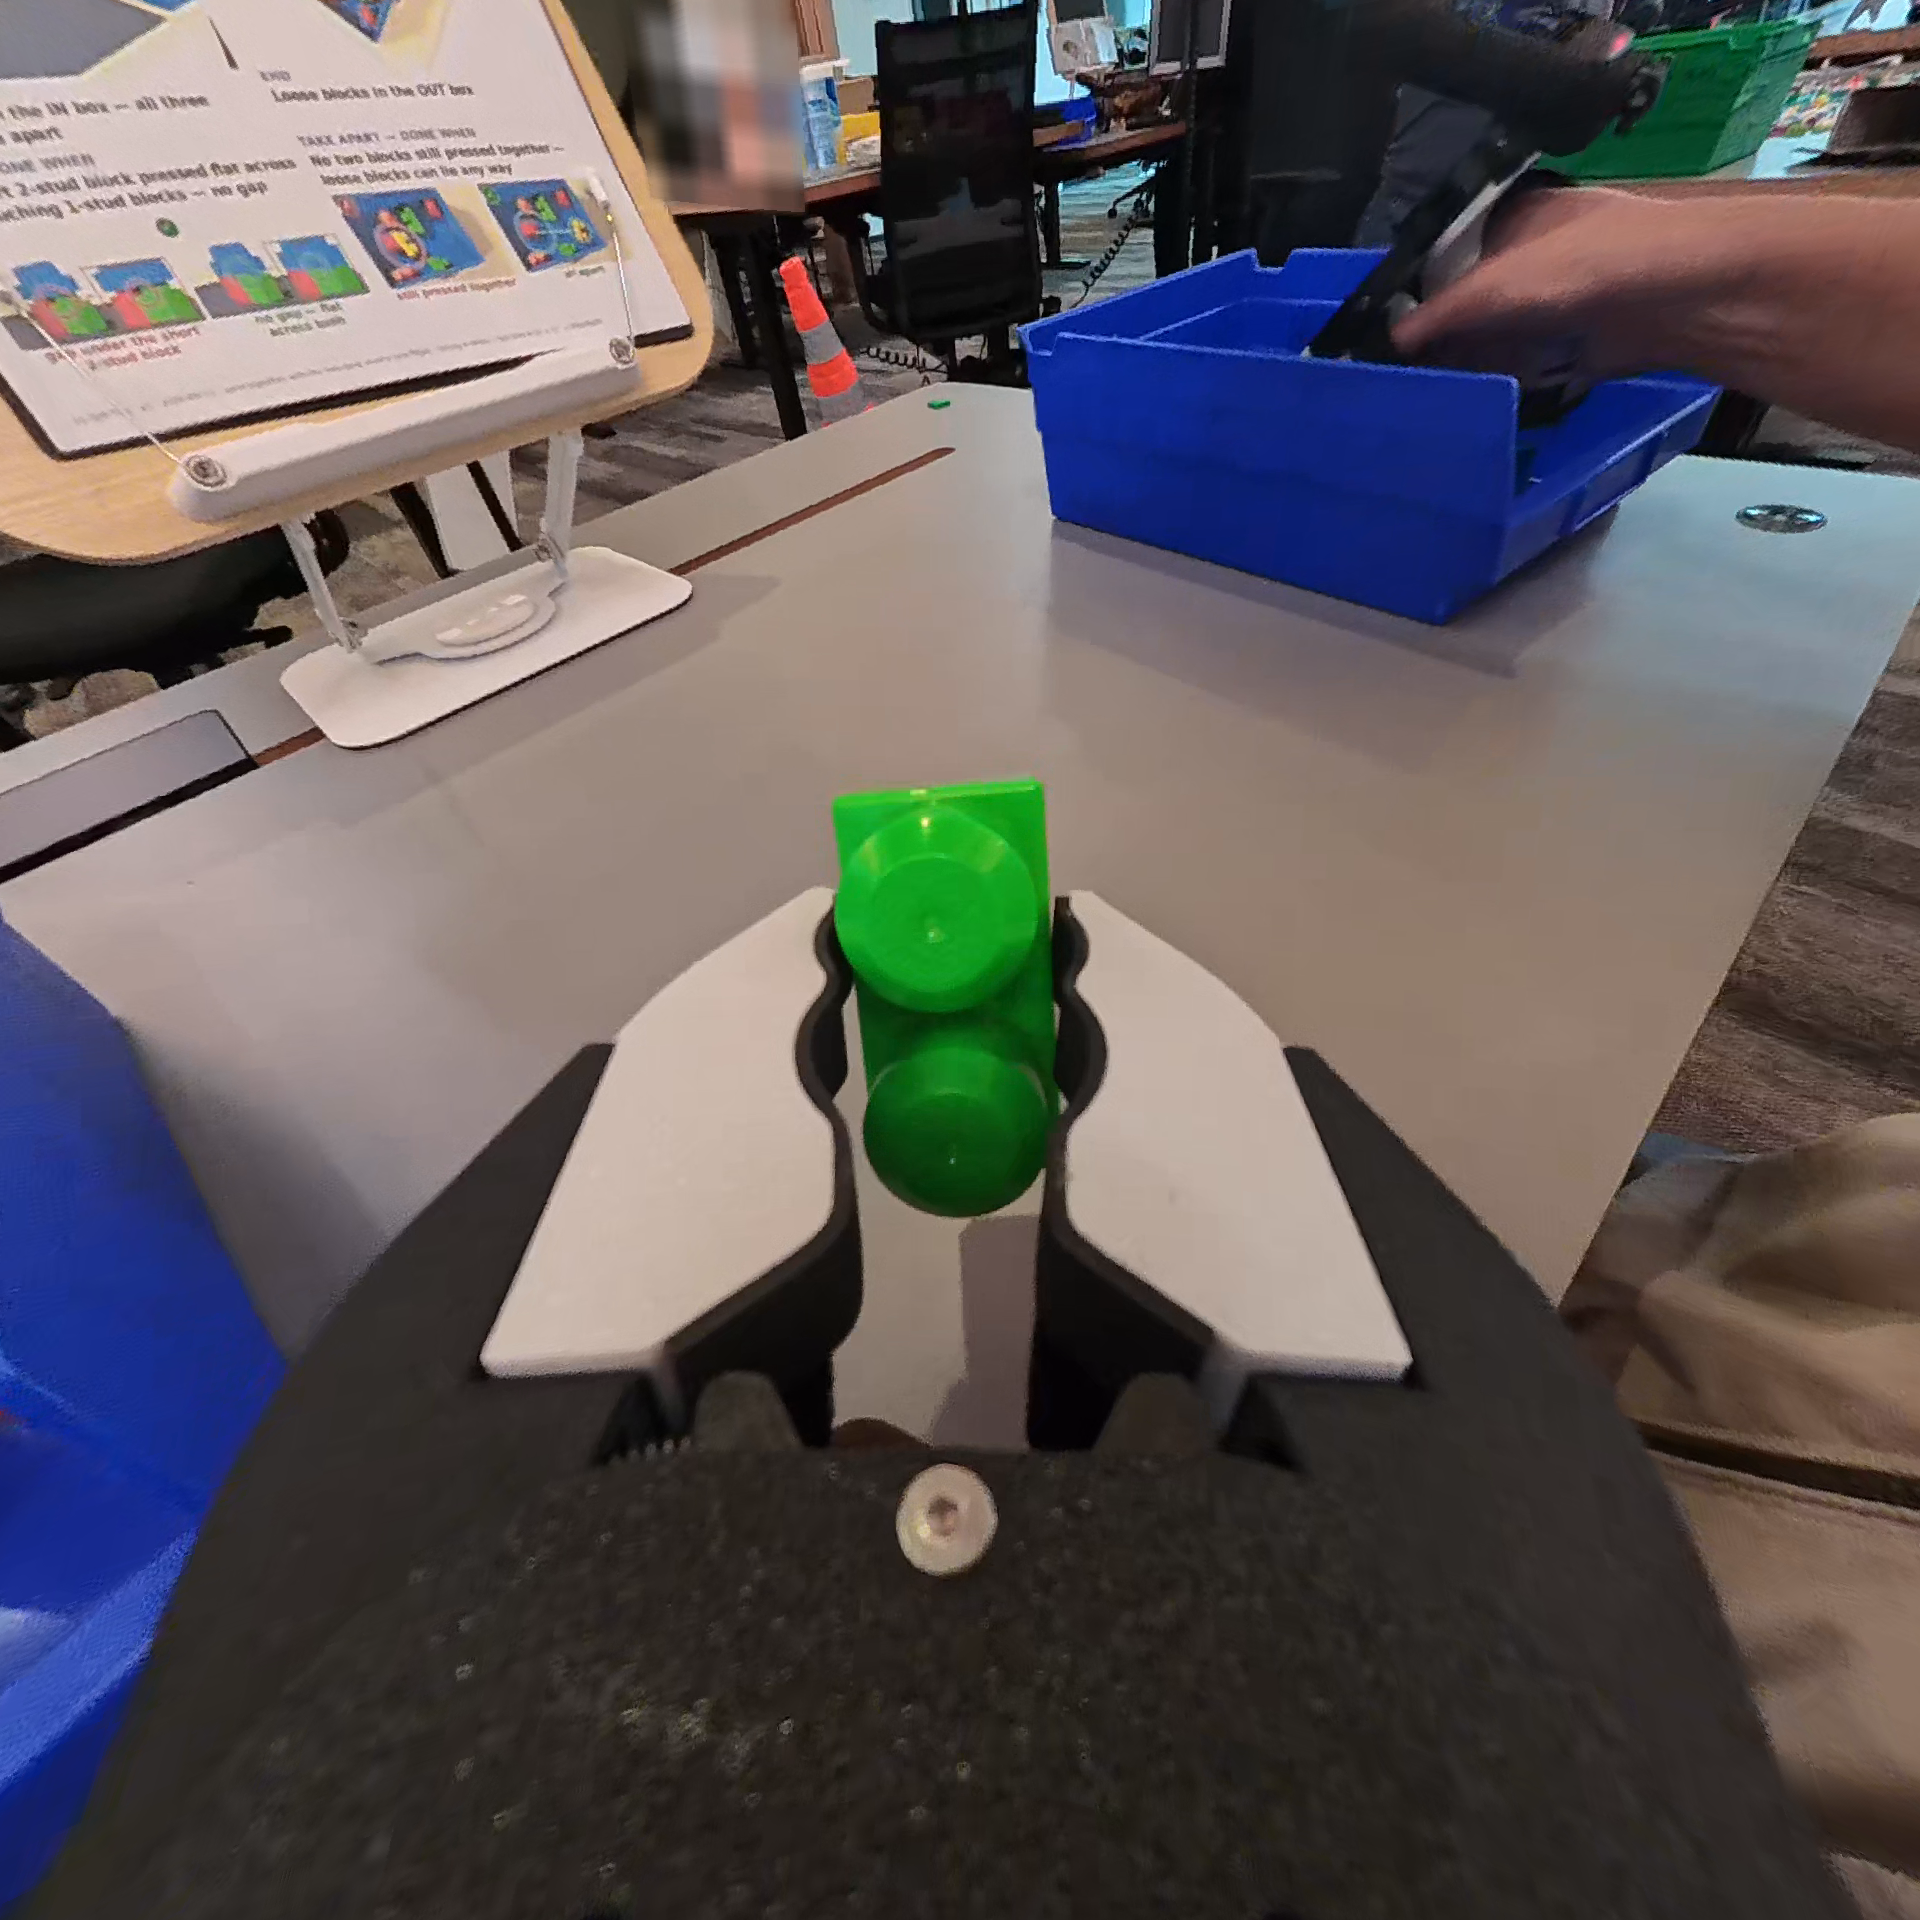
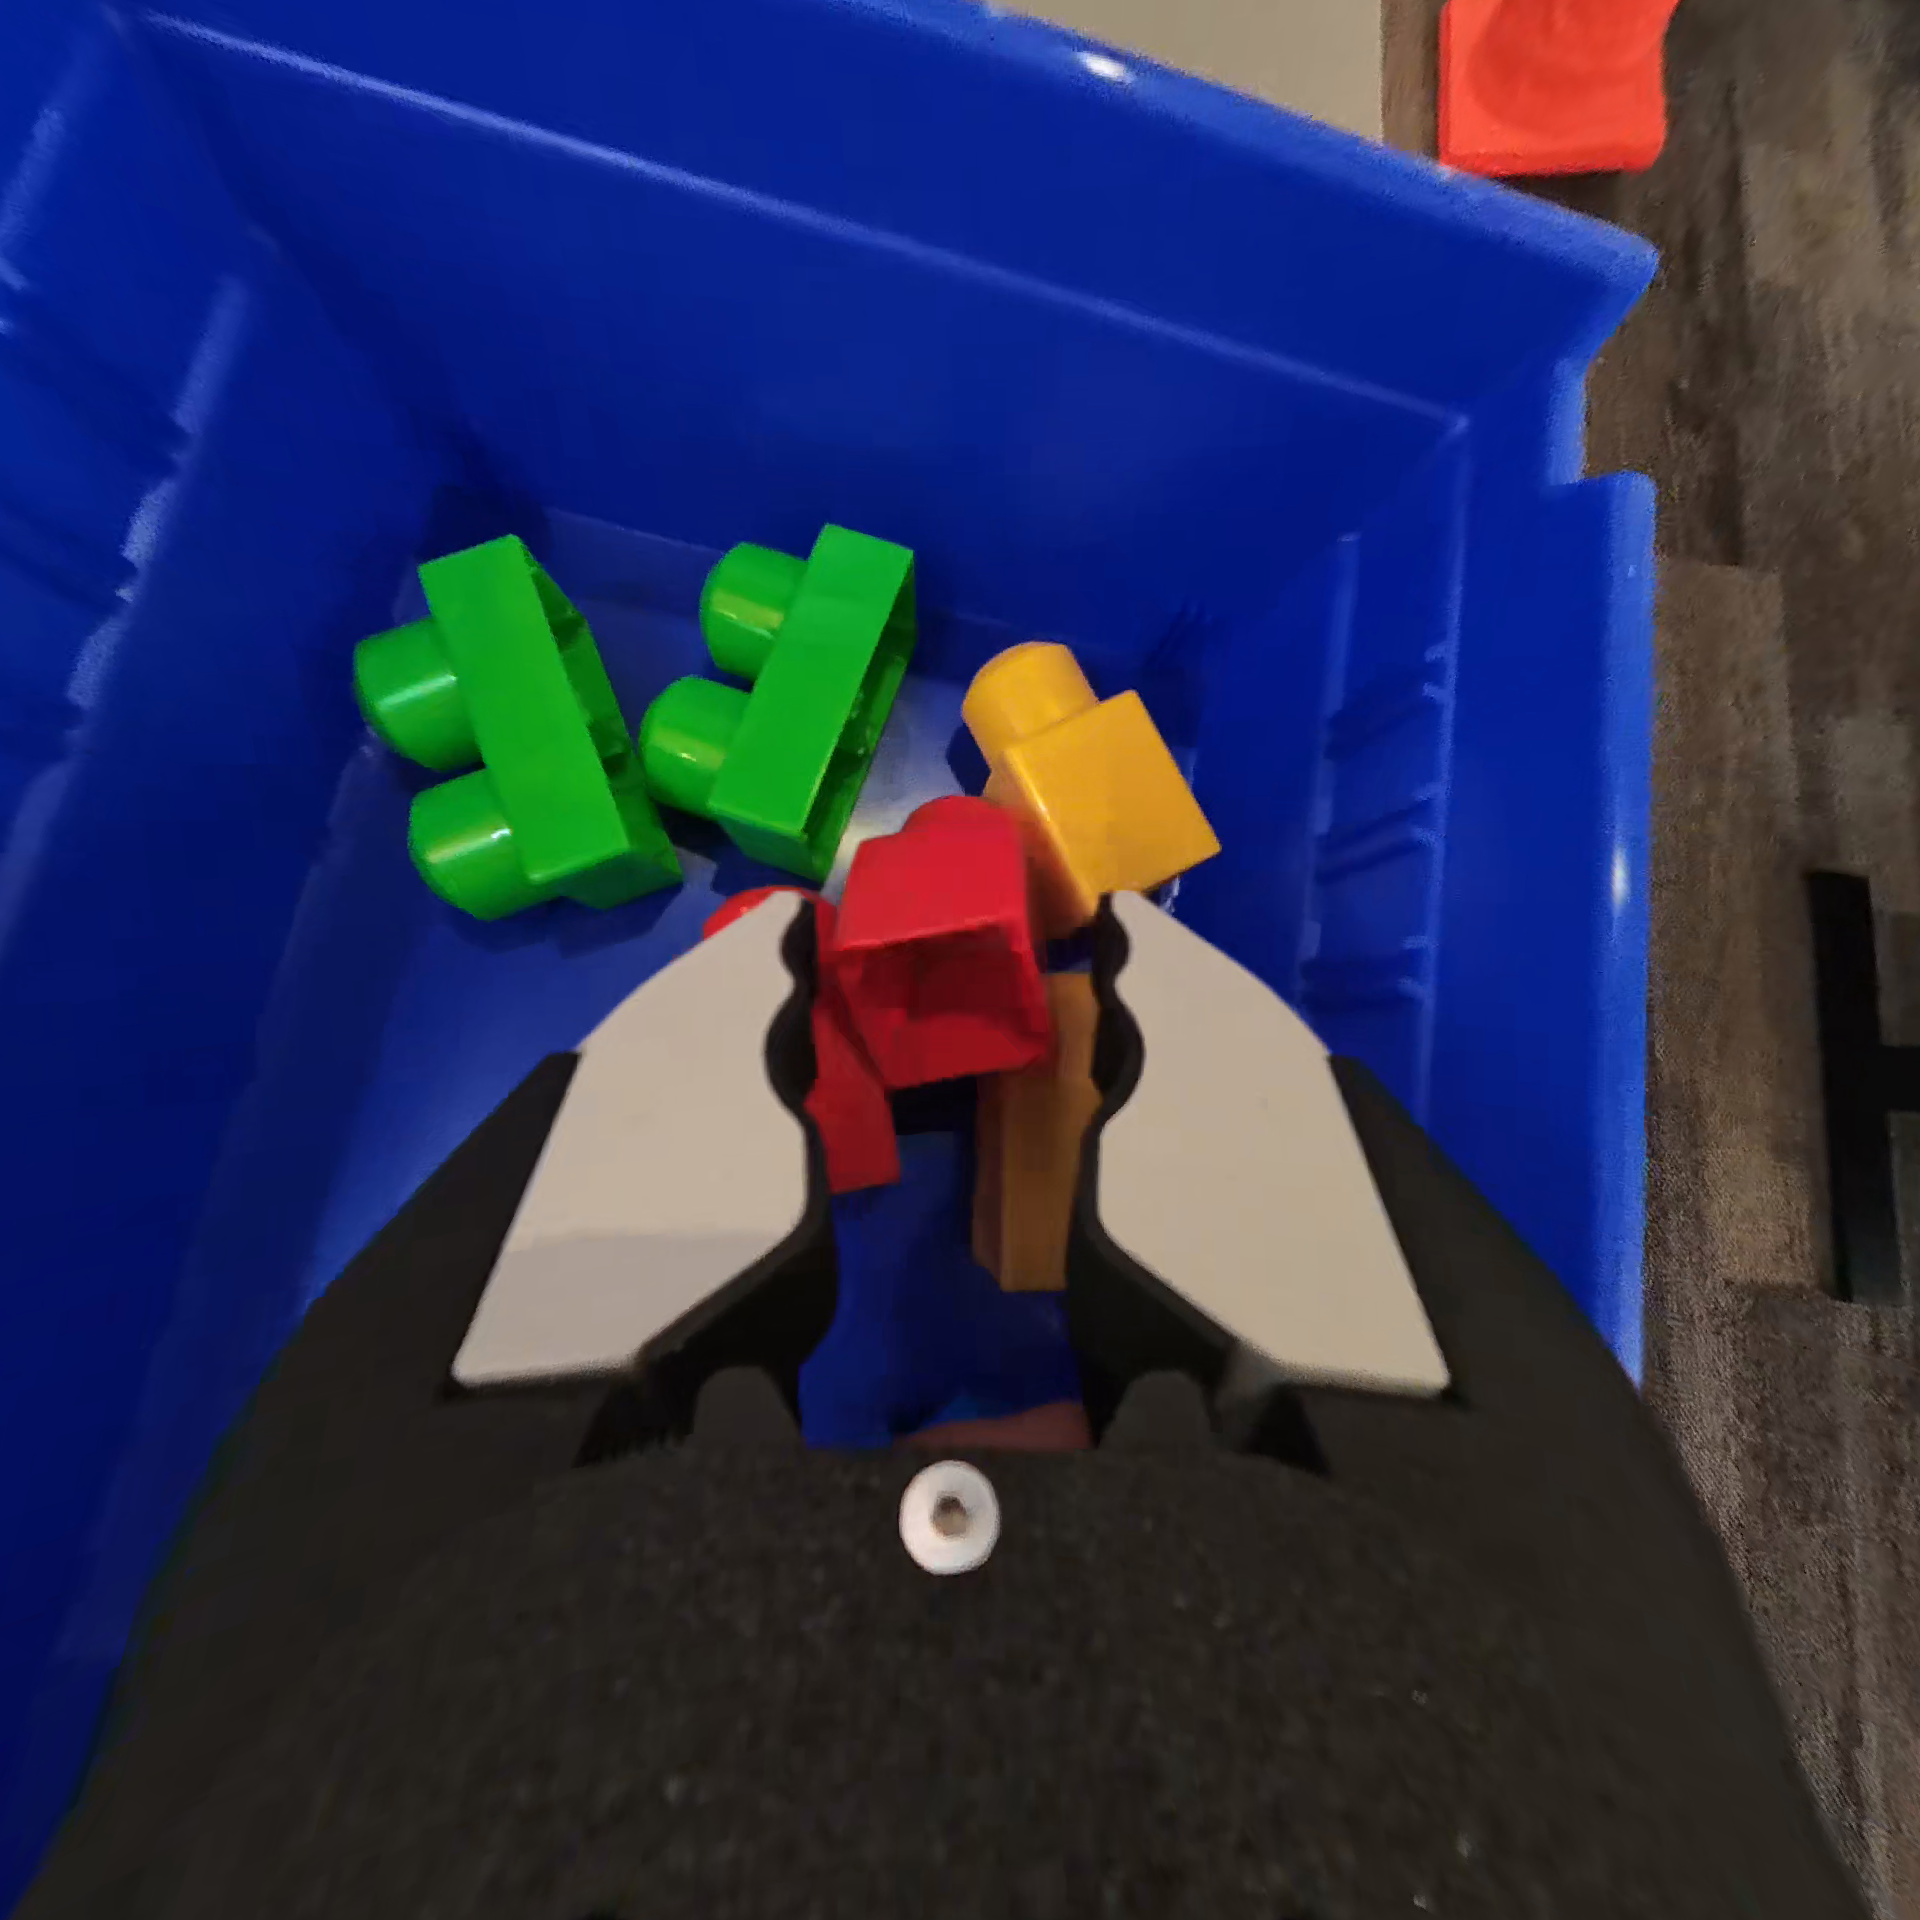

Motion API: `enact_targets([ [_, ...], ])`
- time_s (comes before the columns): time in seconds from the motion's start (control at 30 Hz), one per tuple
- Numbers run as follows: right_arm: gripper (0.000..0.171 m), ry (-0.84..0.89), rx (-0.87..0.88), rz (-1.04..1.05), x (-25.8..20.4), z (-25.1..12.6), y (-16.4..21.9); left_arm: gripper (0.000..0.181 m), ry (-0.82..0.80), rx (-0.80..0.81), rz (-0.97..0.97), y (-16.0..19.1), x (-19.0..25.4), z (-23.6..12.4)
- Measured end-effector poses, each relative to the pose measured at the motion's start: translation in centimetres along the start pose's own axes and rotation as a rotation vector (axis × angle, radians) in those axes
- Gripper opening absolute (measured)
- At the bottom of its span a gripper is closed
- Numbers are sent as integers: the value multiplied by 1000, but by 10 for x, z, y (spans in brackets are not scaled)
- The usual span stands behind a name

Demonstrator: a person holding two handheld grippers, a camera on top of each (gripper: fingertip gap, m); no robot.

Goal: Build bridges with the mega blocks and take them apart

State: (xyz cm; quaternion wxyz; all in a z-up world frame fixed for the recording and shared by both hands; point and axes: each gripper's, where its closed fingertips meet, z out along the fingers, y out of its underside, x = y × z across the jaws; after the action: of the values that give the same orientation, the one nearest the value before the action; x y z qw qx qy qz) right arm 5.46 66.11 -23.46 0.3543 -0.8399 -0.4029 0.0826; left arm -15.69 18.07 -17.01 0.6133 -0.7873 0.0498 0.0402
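While the left gripper [image 1: 945, 1049] is clenched on a green 2-stud block [image 1: 943, 966] held above the grey table [image 1: 1351, 831], the right gripper [image 2: 951, 1023] is down inside the blue bin [image 2: 935, 343] at the table's far right, jaws spread and holding nothing.

Between those spread jaws lies a red block [image 2: 940, 966], tipped so its hollow underside faces the camera, with a second red piece [image 2: 852, 1122] against the left finger and a yellow block [image 2: 1034, 1164] against the right one. Another yellow block [image 2: 1091, 790] leans just behind, and 2 green 2-stud blocks [image 2: 520, 727] [image 2: 800, 707] rest on their sides farther back.

The main risk, as I judge it, is a messy pinch: closing here could catch 2 or 3 crowded pieces at once, or squeeze the tilted red block on a slanted face so it squirts out. The bin's wall is near the right finger and could snag it on the way up.

On the left, the green block is gripped only along its narrow sides, studs toward the camera; it may twist if pressed off-axis onto another block.
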Motion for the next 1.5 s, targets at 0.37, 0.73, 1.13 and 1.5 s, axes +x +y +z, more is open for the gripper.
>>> enact_targets([
  [0.37,62,-313,660,-182,-211,-214,-29,36,-6,45,-118,-6,-38,-5],
  [0.73,68,-799,695,-166,-372,-223,49,36,207,125,-224,-23,-29,-9],
  [1.13,41,-1327,574,-407,-432,-249,39,36,829,224,-196,-80,58,12],
  [1.5,38,-1185,600,-314,-362,-236,57,36,722,246,-239,-73,27,0],
])
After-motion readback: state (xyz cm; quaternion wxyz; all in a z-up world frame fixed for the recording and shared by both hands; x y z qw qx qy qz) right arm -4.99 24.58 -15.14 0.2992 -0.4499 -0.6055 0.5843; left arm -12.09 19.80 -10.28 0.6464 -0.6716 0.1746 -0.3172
